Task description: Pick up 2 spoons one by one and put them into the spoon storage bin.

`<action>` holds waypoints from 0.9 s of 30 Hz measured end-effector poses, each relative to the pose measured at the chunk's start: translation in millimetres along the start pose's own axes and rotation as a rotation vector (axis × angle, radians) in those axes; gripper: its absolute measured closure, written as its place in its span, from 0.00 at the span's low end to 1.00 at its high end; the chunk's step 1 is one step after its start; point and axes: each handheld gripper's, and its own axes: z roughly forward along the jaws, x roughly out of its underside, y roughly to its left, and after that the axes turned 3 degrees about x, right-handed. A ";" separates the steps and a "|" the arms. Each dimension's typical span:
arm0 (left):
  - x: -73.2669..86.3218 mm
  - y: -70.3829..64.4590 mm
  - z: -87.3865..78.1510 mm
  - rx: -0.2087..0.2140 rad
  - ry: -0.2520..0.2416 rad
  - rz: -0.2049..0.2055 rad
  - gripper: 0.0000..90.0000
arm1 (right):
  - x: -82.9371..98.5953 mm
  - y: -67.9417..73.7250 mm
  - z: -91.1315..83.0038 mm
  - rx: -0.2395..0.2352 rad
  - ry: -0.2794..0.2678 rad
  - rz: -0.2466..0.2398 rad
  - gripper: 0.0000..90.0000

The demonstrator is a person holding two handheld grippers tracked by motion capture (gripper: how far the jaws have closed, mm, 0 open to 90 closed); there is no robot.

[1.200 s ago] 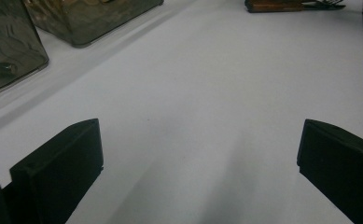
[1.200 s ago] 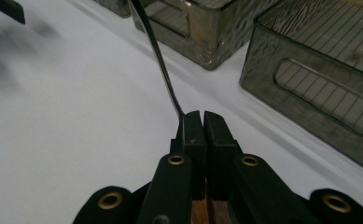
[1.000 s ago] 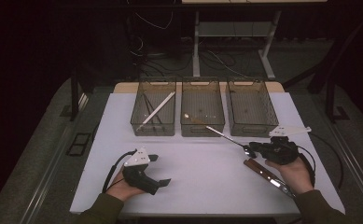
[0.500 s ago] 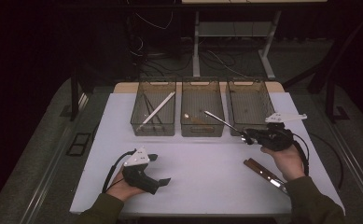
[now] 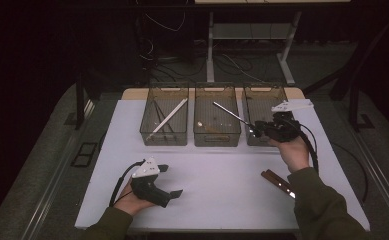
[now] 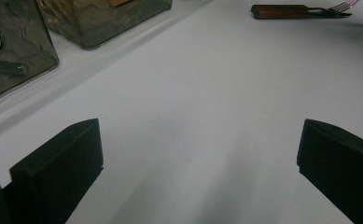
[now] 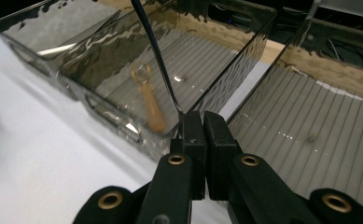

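R gripper (image 7: 200, 122) pinched thin metal rod (image 7: 155, 49) at its end, over mid bin (image 7: 123, 116) | rod looked light, stiff, slippery; best held nearer middle | L gripper (image 5: 168, 181) wide open, held nothing.

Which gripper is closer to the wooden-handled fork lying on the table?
Right. The right gripper hovers beyond the fork, over the bins, holding a metal utensil. The left gripper rests far across the table.

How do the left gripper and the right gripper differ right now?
The left gripper rests low on the white table, fingers wide apart and empty. The right gripper is raised by the bins, fingers shut on a thin metal utensil slanting over the middle bin. Both are black and hand-held.
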 end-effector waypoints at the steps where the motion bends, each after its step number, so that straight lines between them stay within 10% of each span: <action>1: 0.0 -0.1 0.1 -0.001 0.000 0.000 0.00 | -3.5 0.5 2.3 0.003 0.000 0.004 0.99; 14: -0.1 -0.7 0.4 0.009 -0.002 0.005 0.00 | -41.5 11.8 44.6 0.064 0.062 0.001 0.99; 27: -0.4 -0.9 1.5 0.020 -0.006 0.011 0.00 | -37.5 23.0 89.9 0.105 0.153 -0.003 0.98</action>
